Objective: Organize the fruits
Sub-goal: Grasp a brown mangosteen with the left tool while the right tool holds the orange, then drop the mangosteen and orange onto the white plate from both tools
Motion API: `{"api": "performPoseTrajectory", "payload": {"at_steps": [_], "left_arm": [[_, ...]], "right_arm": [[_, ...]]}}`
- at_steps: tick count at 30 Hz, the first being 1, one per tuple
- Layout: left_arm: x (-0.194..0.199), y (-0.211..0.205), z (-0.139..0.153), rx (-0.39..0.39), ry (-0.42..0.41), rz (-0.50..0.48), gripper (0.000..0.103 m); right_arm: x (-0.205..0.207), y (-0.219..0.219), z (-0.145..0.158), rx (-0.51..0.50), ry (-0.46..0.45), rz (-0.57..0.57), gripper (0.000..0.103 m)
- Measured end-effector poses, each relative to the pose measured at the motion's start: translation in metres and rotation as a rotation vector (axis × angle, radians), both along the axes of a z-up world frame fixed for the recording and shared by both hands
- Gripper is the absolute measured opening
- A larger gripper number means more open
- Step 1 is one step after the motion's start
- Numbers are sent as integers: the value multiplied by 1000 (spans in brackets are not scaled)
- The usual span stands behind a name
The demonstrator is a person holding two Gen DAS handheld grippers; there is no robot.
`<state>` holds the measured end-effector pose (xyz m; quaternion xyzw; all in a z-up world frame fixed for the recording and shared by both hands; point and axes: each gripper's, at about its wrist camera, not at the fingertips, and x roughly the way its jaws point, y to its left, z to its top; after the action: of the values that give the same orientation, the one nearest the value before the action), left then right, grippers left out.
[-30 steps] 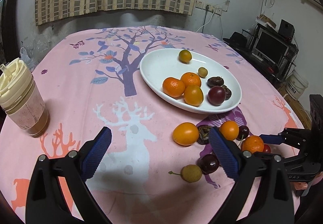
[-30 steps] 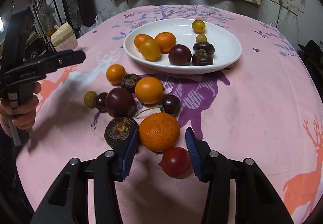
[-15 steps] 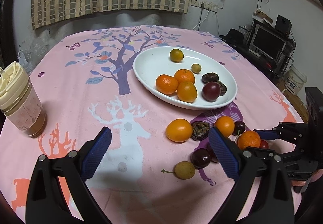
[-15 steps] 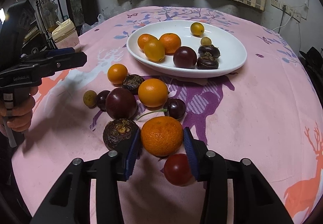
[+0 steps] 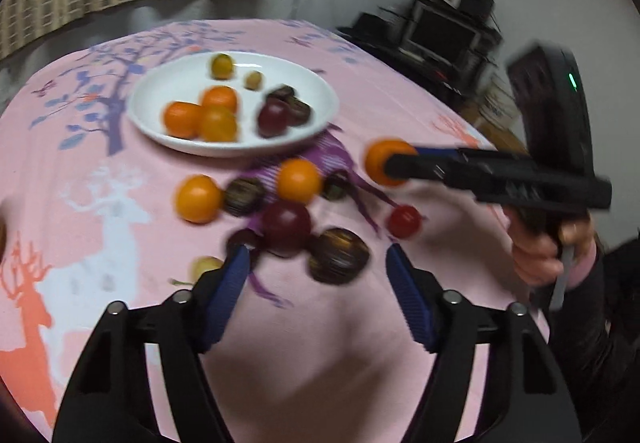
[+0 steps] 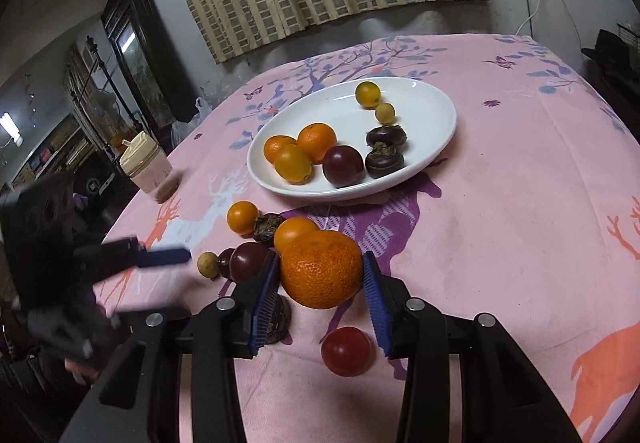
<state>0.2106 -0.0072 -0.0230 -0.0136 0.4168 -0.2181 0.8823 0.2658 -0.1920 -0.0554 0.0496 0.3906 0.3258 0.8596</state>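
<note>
A white oval plate (image 6: 432, 103) (image 5: 160, 91) holds several oranges, dark plums and small yellow fruits. My right gripper (image 6: 320, 275) is shut on a large mandarin (image 6: 322, 269) and holds it above the cloth; in the left wrist view the mandarin (image 5: 378, 161) shows at the tips of the right gripper. A red cherry tomato (image 6: 346, 351) (image 5: 404, 221) lies below it. My left gripper (image 5: 316, 275) is open and empty, close over a dark plum (image 5: 286, 227) and a brown water chestnut (image 5: 338, 255). Loose oranges (image 5: 198, 199) (image 5: 300, 181) lie in front of the plate.
A cream-lidded cup (image 6: 146, 167) stands at the table's left edge. A small yellow-green fruit (image 5: 206, 267) (image 6: 208, 264) lies by my left finger. The pink printed tablecloth (image 6: 520, 203) covers the round table. A cabinet and a TV stand (image 5: 444, 35) are beyond the edges.
My right gripper closed on the mandarin and lifted it off the cloth, leaving the tomato behind. My left gripper swung right and forward toward the loose dark fruits; its view is blurred.
</note>
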Motion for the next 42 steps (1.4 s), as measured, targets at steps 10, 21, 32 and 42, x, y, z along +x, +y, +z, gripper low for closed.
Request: {"api": "performPoseTrajectory", "payload": {"at_steps": [10,21,32,42], "left_arm": [[6,-55,-28,177,34,2,52],[21,-59,-34,198,68,41,46],[5,-34,7,97,-48,2,45],[111,40,49,24,-133,266,45]], "right_arm": [[-6,-1,3,5,-26,14,42],[-13,3,6,-15,-49,17,42],[-12,14,5,-41,-61,13,42],[65,49,25,28,-97,-116,42]]}}
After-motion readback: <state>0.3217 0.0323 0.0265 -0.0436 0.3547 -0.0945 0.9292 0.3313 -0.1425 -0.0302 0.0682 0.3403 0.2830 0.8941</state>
